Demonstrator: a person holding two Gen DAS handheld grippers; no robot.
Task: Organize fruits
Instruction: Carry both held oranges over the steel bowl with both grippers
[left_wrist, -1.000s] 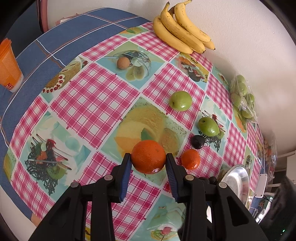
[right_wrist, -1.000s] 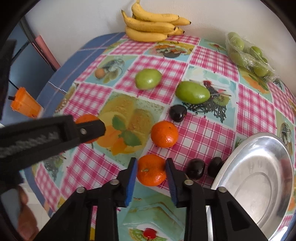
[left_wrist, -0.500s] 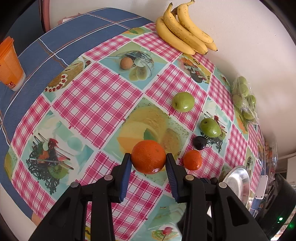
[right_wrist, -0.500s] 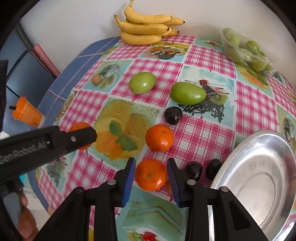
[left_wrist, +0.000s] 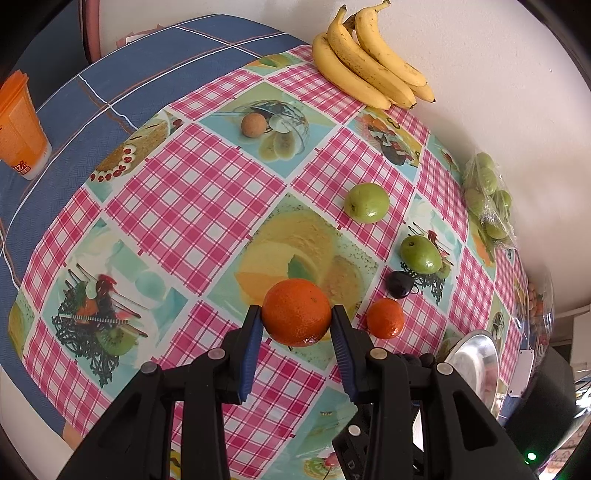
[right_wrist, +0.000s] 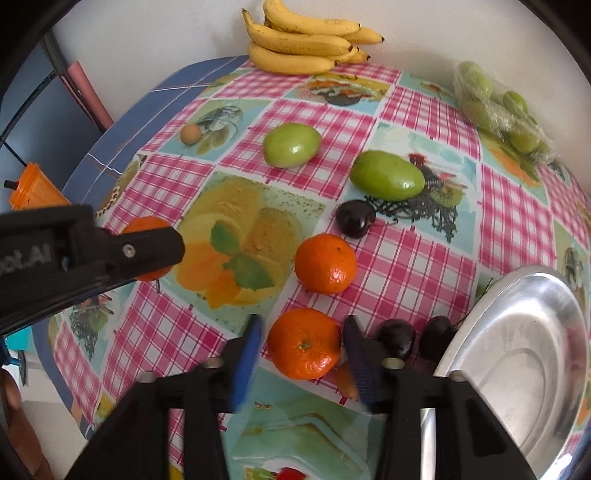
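A: Nearest item on our list: the round orange mandarin with the green stem scar (right_wrist: 303, 343), resting on the pink-checked, fruit-printed oilcloth (right_wrist: 424, 266). It sits between the blue pads of the right gripper (right_wrist: 301, 345), a sliver of gap on each side. The jaws are closing, not yet pressing.

B: Handling, as we judge it: light, firm-skinned, slightly yielding, apt to roll. We take it across the widest girth.

A: Just right of it, two dark glossy cherries (right_wrist: 395, 336), then the shiny oval steel tray (right_wrist: 517, 354), bare inside.

B: Second entry: the larger pebbled orange mandarin (left_wrist: 296, 312), clamped between the left gripper (left_wrist: 295, 325) pads at mid-height and carried above the cloth.

A: Farther out: a loose orange mandarin (right_wrist: 325, 263), a single dark cherry (right_wrist: 355, 218), two smooth green fruits (right_wrist: 386, 175).

B: Against the wall: the yellow banana bunch (right_wrist: 306, 40) and a clear bag of green fruits (right_wrist: 498, 107).
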